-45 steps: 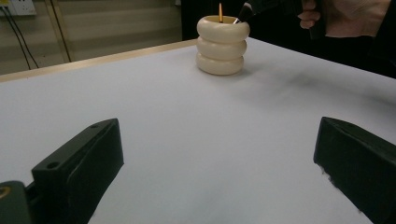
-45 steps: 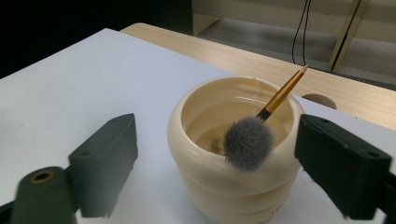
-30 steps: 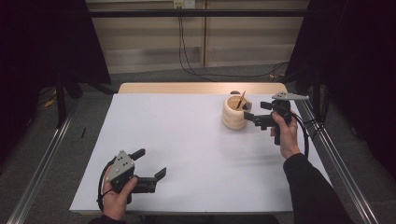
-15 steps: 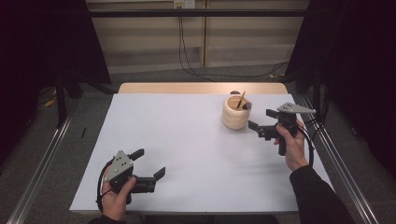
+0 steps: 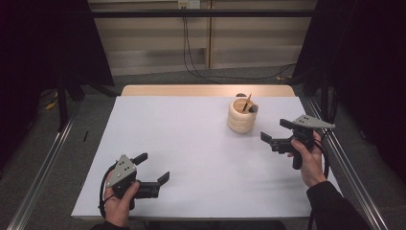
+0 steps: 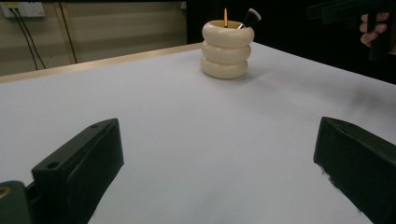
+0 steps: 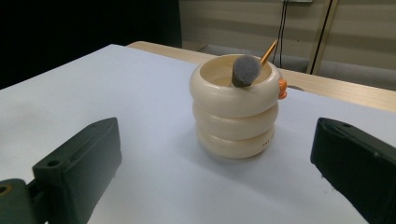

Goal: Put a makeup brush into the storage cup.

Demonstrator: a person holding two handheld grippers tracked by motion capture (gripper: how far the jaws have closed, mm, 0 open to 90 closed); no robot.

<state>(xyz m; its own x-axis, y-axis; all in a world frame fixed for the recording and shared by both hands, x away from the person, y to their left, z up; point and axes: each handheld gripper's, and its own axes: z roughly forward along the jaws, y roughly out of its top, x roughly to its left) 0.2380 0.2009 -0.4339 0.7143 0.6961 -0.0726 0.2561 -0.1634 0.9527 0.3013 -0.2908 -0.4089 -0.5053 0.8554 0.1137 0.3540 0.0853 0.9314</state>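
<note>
Held wide open and empty, the right gripper [image 5: 276, 132] is seen just short of the holder [image 5: 241, 116], with both jaws raised off the table [image 5: 191, 143] and pointed at it. From that gripper the holder lies straight ahead and close, centred between the jaws in the right gripper view, with clear space on either side. A brush [image 7: 246, 69] leans inside it, bristle head up at the near rim, and a thin wooden stick [image 7: 269, 51] slants out behind.

The holder is judged stiff and fairly light, its cream surface smooth and probably slippery; being shaped as three stacked rings, it would best be taken in a groove between rings, where the jaws could seat, though the body looks nearly as broad as the jaw gap. The brush is judged very light, its bristles soft, so it is better gripped by whatever stem shows below the head than by the tuft; the handle is hidden in the holder.

The right hand [image 5: 309, 155] is wrapped round the grip from below, forearm coming in low, wrist level. The left gripper [image 5: 152, 168] is held equally wide and empty, well away from the holder, which lies far ahead of it and slightly to its right.
</note>
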